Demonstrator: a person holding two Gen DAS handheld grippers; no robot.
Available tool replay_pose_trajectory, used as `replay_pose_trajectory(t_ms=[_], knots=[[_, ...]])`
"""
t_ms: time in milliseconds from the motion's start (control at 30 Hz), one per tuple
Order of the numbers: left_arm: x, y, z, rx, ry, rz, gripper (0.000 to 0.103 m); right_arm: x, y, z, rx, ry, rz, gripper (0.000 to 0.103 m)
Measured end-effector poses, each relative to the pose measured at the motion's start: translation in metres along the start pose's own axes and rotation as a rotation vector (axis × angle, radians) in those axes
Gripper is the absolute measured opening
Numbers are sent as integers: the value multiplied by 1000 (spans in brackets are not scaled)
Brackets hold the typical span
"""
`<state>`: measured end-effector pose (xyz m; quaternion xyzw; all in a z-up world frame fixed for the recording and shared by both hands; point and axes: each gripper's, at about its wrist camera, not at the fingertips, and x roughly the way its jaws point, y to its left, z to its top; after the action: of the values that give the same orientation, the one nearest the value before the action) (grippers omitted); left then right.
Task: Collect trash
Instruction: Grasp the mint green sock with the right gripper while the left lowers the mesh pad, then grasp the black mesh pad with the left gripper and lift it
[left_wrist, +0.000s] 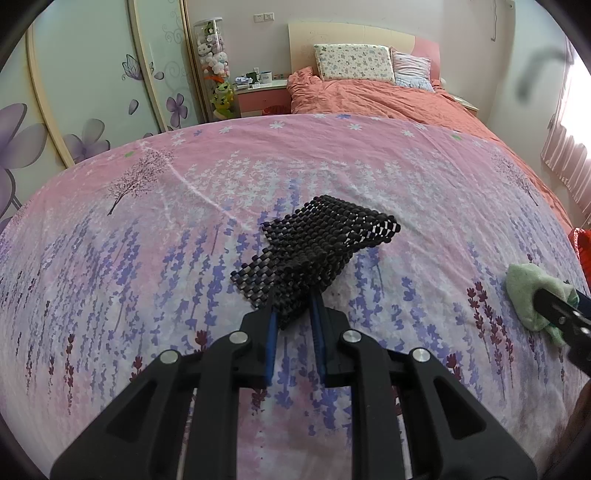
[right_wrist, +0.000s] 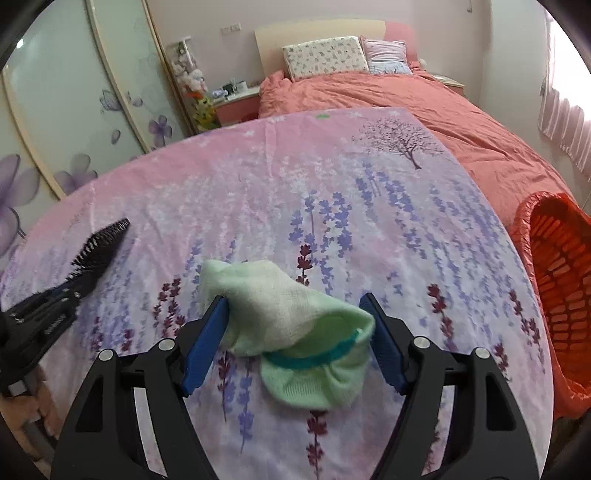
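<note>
A piece of black mesh mat (left_wrist: 317, 240) lies partly lifted on the flowered pink cloth (left_wrist: 221, 166), and my left gripper (left_wrist: 291, 306) is shut on its near end. In the right wrist view the same mat (right_wrist: 99, 243) and left gripper (right_wrist: 75, 286) sit at the far left. A pale green sock with a teal band (right_wrist: 295, 332) lies crumpled on the cloth between the spread blue pads (right_wrist: 207, 339) of my right gripper (right_wrist: 293, 299), which is open. The left pad touches the sock's edge. In the left wrist view the sock (left_wrist: 524, 284) and right gripper (left_wrist: 550, 301) are at the right edge.
A red slatted basket lined with an orange bag (right_wrist: 554, 280) stands just off the cloth's right edge. Behind the cloth-covered surface is a bed with an orange duvet (right_wrist: 406, 99) and pillows. Wardrobe doors with flower prints (right_wrist: 55, 110) run along the left.
</note>
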<state>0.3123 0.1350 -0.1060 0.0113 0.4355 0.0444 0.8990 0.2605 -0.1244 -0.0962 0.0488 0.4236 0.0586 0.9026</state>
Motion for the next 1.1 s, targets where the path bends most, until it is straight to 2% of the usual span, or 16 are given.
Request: replay_pose_trajectory(t_ms=[133, 167, 200, 267, 367, 433, 467, 533, 633, 733, 867, 1100], knots=[[0, 0, 0, 0, 0, 1, 18, -5, -1, -5, -6, -9, 37, 23], [0, -1, 0, 1, 0, 2, 18, -7, -2, -7, -5, -8, 41, 15], [0, -1, 0, 2, 0, 2, 19, -9, -4, -9, -7, -12, 34, 12], [0, 0, 1, 3, -1, -1, 20, -16, -8, -13, -26, -23, -16, 12], [-3, 1, -1, -10, -9, -48, 34, -21, -21, -18, -36, -23, -80, 12], [-8, 2, -3, -31, -20, -69, 52, -21, -33, -19, 8, -13, -47, 12], [-13, 3, -4, -37, -34, -83, 55, -21, -35, -20, 18, -11, -38, 12], [-22, 1, -4, -33, -57, -90, 66, -21, -35, -20, 16, -9, -38, 12], [-34, -3, 2, -18, -99, -70, 82, -21, -33, -20, 9, -8, -45, 12], [-28, -7, 14, -17, -79, -53, 85, -20, -34, -19, 20, -7, -32, 12], [-5, -11, 28, -48, -6, -29, 85, -19, -35, -18, 27, -7, -23, 12], [24, -16, 37, -89, 72, -12, 86, -19, -38, -19, 34, -7, -14, 12]])
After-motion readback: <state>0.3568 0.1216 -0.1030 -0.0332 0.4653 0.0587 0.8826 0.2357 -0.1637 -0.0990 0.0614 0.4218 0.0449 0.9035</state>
